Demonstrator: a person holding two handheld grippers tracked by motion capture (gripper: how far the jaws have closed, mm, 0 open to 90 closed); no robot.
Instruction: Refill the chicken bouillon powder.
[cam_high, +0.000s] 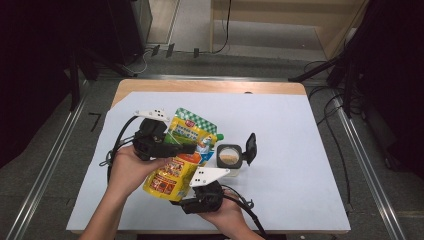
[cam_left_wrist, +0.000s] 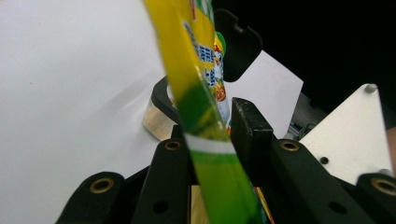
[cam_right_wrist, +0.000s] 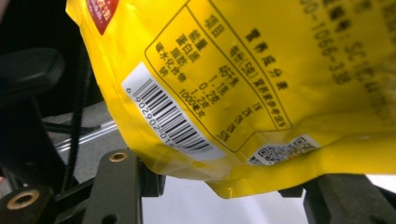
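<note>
Right gripper (cam_high: 196, 192) nearest: black jaws part open, straddling bottom edge of pouch (cam_high: 181, 155); glossy yellow film, crinkled seam, white barcode patch just above jaws. Grip likely, pad contact hidden.

Left gripper (cam_high: 192, 147): black jaws hold thin green-yellow pouch edge between them, small gap beside one pad; hold uncertain.

Beyond left jaws: round metal tin (cam_high: 229, 156), black hinged lid upright, on smooth white sheet (cam_high: 290, 150).

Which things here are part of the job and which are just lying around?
In the job: yellow pouch, left claw, right claw, open round container with its black flip lid.
Lying about: white table sheet, floor cables.
</note>
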